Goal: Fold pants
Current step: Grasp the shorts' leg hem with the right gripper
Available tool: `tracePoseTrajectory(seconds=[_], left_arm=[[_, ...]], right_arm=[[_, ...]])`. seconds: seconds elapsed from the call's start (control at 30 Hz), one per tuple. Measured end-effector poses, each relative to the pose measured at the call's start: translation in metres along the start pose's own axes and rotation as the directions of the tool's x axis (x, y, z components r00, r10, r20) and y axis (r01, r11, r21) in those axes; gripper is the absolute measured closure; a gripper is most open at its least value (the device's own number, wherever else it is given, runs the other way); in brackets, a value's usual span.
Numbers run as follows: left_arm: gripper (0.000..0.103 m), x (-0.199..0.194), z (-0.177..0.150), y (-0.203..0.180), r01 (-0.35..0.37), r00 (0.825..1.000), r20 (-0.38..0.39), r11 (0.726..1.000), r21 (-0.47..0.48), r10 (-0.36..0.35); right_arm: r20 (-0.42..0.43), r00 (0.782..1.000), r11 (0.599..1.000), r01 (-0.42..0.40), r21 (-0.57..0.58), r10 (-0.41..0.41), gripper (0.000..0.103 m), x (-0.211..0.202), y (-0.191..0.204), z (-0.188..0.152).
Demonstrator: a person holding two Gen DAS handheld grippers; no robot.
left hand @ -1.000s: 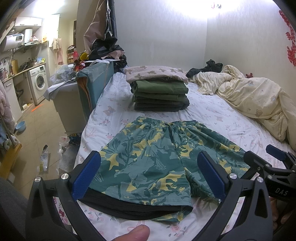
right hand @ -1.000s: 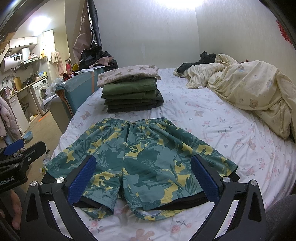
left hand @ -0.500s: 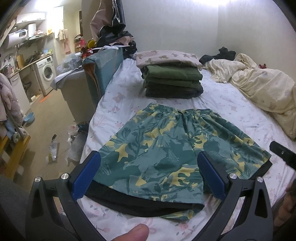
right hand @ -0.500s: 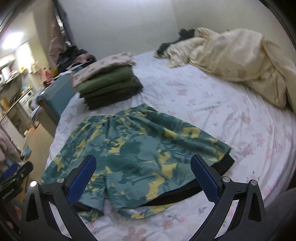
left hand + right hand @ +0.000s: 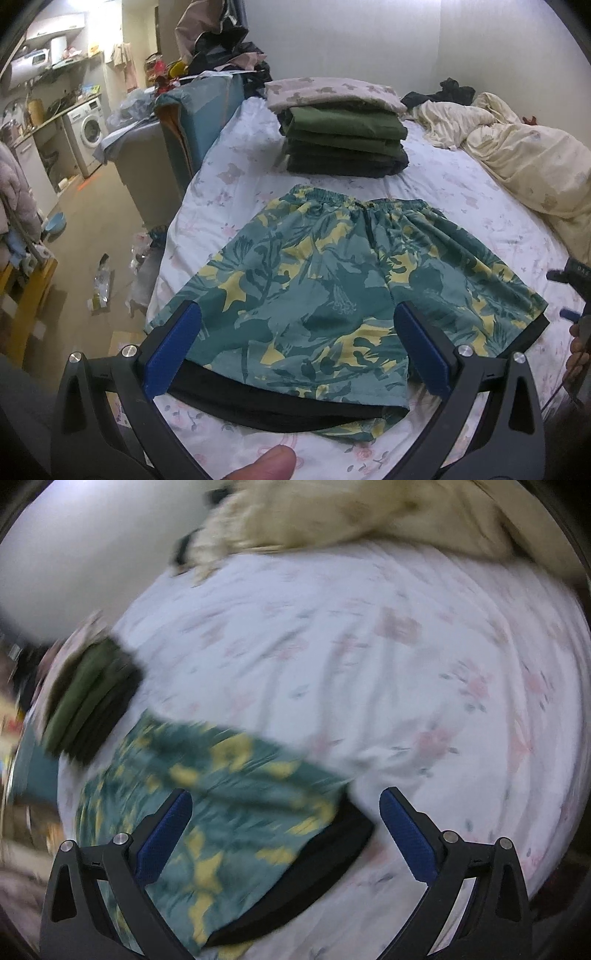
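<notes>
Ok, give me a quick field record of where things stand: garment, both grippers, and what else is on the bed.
garment: patterned shorts, spread flat on the bed sheet, waistband away from the camera, black lining showing at the hems
left gripper: open, above the near hem, holding nothing
right gripper: open, over the shorts' outer leg edge; view motion-blurred
fold: not started
stack of folded clothes: beyond the waistband
cream duvet: bunched at the far right

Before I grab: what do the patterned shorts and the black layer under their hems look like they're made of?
The shorts look like thin, smooth woven fabric, probably a light synthetic: they lie flat with fine wrinkles, a faint sheen and a gathered elastic waistband. The black layer looks matte and soft, perhaps a lining or a second garment; the left wrist view leaves that open. The right wrist view is too blurred to help.
</notes>
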State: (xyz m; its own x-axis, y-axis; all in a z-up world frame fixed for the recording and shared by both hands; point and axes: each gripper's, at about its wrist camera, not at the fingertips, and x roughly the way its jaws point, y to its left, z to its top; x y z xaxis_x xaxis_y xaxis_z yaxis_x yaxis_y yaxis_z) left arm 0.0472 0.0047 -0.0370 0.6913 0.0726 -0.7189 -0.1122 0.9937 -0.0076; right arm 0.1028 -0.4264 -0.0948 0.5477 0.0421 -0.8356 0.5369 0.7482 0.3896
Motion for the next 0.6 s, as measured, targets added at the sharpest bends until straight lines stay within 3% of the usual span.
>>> tracePoseTrajectory(seconds=[0.13, 0.27, 0.3, 0.37, 0.4, 0.47, 0.53, 0.6], left_arm=[[0.0, 0.003, 0.0, 0.005, -0.003, 1.0, -0.009, 1.0, -0.015, 0.003], [0.0, 0.006, 0.0, 0.008, 0.008, 1.0, -0.027, 0.999, -0.035, -0.009], [0.0, 0.006, -0.001, 0.008, 0.008, 1.0, -0.028, 0.999, -0.032, -0.009], [0.0, 0.005, -0.001, 0.007, 0.005, 1.0, -0.024, 1.0, -0.025, -0.006], [0.0, 0.005, -0.001, 0.007, 0.003, 1.0, -0.02, 1.0, -0.022, -0.003], [0.0, 0.003, -0.002, 0.007, 0.0, 1.0, -0.015, 1.0, -0.017, -0.001], [0.0, 0.002, -0.001, 0.008, -0.004, 1.0, -0.014, 1.0, -0.017, 0.004], [0.0, 0.002, 0.0, 0.01, -0.002, 1.0, -0.018, 1.0, -0.023, 0.002]], right_arm=[[-0.062, 0.998, 0.994, 0.012, 0.11, -0.005, 0.011, 0.02, -0.028, 0.004], [-0.145, 0.988, 0.994, 0.071, 0.08, -0.058, 0.018, 0.044, -0.028, -0.002], [-0.145, 0.986, 0.994, 0.093, 0.053, -0.084, 0.024, 0.047, -0.025, -0.002], [-0.123, 0.989, 0.996, 0.084, -0.001, -0.083, 0.061, 0.048, -0.016, -0.001], [-0.131, 0.99, 0.999, 0.05, -0.015, -0.051, 0.092, 0.049, -0.012, -0.001], [-0.125, 0.992, 1.0, 0.003, -0.027, -0.006, 0.095, 0.046, -0.005, -0.001], [-0.068, 0.997, 0.996, -0.038, -0.078, 0.033, 0.098, 0.031, 0.009, -0.003], [-0.009, 0.992, 0.983, -0.125, -0.135, 0.125, 0.099, 0.009, 0.029, -0.003]])
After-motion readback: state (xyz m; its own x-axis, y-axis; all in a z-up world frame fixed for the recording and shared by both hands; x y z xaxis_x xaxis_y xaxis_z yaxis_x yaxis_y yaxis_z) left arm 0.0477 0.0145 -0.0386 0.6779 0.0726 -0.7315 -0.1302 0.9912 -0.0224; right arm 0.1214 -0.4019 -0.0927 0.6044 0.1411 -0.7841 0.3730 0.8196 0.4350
